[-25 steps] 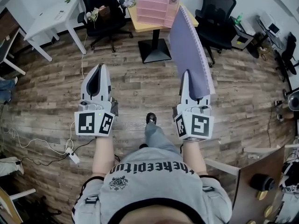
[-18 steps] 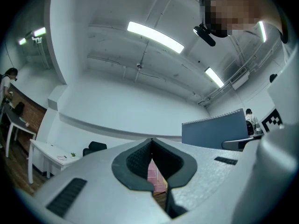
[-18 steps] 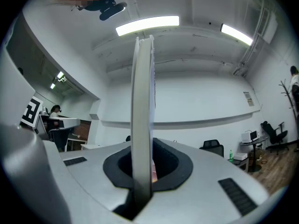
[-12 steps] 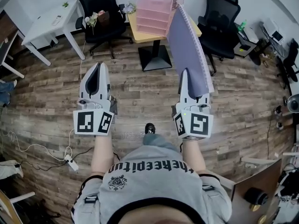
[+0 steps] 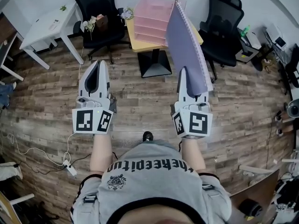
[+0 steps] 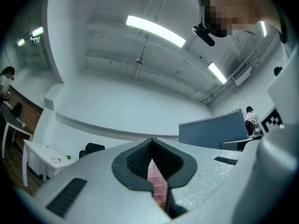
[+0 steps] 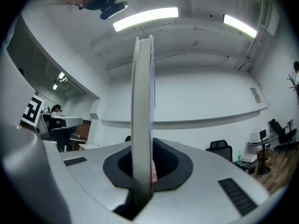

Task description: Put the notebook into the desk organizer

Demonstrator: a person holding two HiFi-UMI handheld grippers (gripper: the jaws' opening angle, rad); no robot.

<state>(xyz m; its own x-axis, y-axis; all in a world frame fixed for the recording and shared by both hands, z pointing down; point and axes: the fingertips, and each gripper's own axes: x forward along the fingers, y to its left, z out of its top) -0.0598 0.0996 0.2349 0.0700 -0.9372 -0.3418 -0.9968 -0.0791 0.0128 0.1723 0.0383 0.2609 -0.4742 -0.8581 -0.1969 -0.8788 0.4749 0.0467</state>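
A grey-purple spiral notebook (image 5: 187,45) stands on edge, and my right gripper (image 5: 185,73) is shut on its lower edge. In the right gripper view its thin pale edge (image 7: 142,101) rises straight up from between the jaws of the right gripper (image 7: 142,146). The pink desk organizer (image 5: 152,15) with stacked trays sits on a yellow table (image 5: 136,31) ahead, just beyond the notebook's top. My left gripper (image 5: 98,65) is held level beside the right one, shut and empty. In the left gripper view, past the left gripper (image 6: 151,141), I see the notebook (image 6: 215,132) and a sliver of the organizer (image 6: 156,178).
Black office chairs stand left (image 5: 96,8) and right (image 5: 224,22) of the table. A white desk (image 5: 44,29) is at the far left. A cable and power strip (image 5: 70,169) lie on the wooden floor. The person's foot (image 5: 148,136) is between the grippers.
The person has stepped towards the yellow table, carrying both grippers and the notebook forward. The organizer now appears larger and closer to the notebook's top.
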